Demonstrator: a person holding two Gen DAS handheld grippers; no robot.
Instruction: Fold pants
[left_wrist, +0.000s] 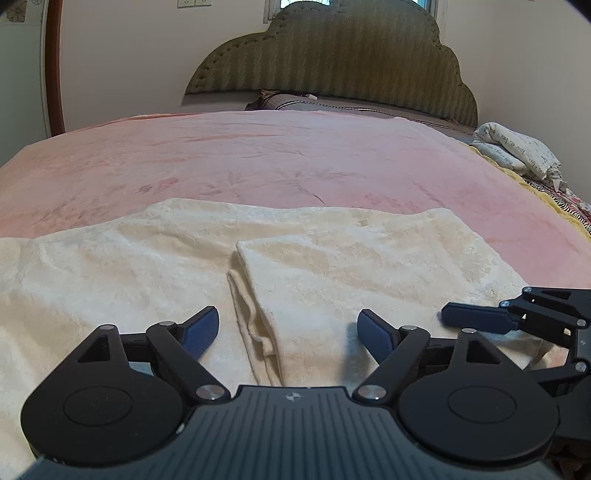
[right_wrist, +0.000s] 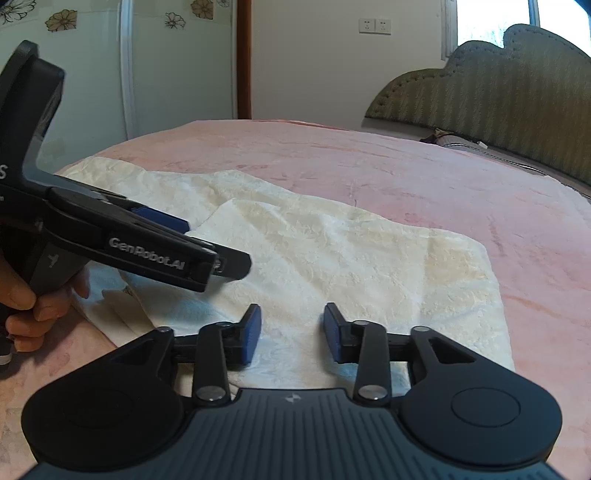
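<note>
Cream fleece pants (left_wrist: 129, 266) lie spread on the pink blanket, with one part folded over on top; the fold's edge (left_wrist: 255, 295) runs toward me. My left gripper (left_wrist: 288, 326) stands wide open just over that edge, its pads clear of the cloth. In the right wrist view the pants (right_wrist: 351, 258) fill the middle, and my right gripper (right_wrist: 292, 323) is open low over their near end with nothing pinched. The left gripper (right_wrist: 212, 243) enters there from the left, held by a hand (right_wrist: 22, 295). A blue pad (left_wrist: 476, 316) of the right gripper shows at the left view's right edge.
The pink blanket (left_wrist: 295, 158) covers the bed beyond the pants. A padded green headboard (left_wrist: 332, 55) and a dark pillow (left_wrist: 295, 101) stand at the far end. A printed white bundle (left_wrist: 517, 147) lies at the right edge. A flowered wall panel (right_wrist: 166, 74) is on the left.
</note>
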